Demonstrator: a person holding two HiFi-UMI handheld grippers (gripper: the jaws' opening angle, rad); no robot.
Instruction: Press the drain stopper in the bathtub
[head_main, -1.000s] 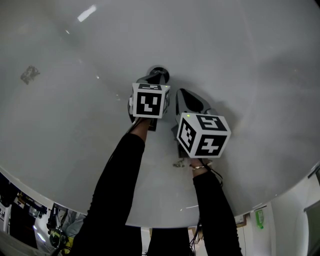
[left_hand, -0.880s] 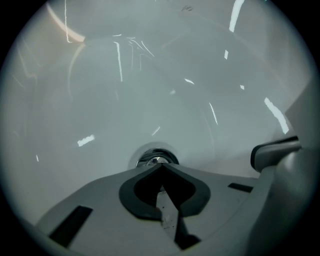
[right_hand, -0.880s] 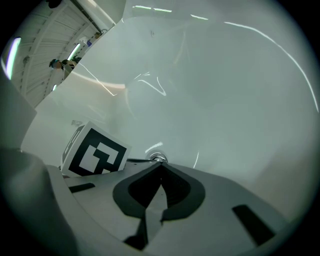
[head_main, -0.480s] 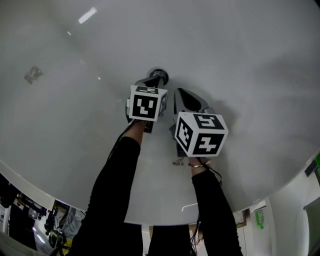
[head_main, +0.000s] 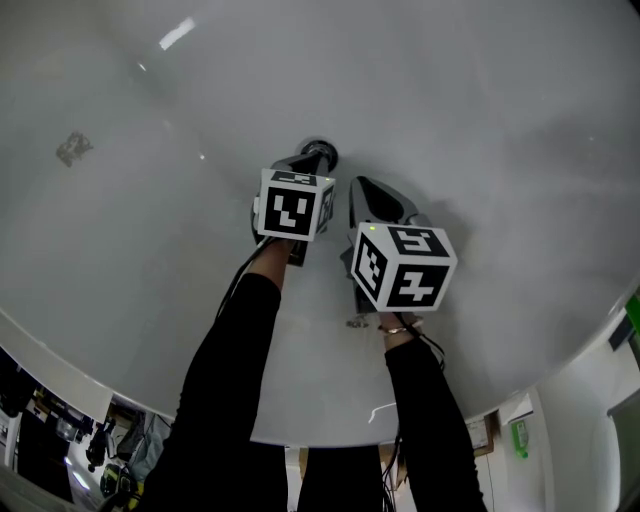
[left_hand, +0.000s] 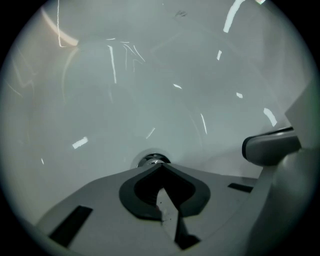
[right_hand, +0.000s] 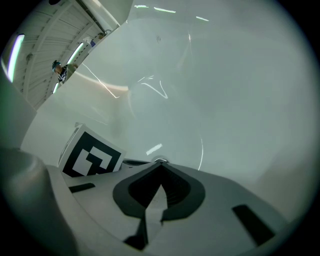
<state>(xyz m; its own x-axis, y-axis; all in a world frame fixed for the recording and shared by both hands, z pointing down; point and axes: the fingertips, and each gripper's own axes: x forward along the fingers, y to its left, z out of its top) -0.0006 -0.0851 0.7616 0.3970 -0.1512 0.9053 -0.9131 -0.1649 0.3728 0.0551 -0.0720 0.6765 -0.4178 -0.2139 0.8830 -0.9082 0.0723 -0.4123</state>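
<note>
My left claw (left_hand: 159, 167), jaws pressed together on nothing, pointed its tip right at the chrome drain stopper (head_main: 319, 152) in the white bathtub (head_main: 480, 120); my right claw (right_hand: 161, 165), likewise pinched together, hovered just beside it.

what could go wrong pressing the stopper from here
1. The left gripper has its shut tips at the near edge of the small drain stopper. An off-centre push might slip onto the glossy bathtub.
2. The right gripper, also shut, sits close beside it, so the two could bump.
</note>
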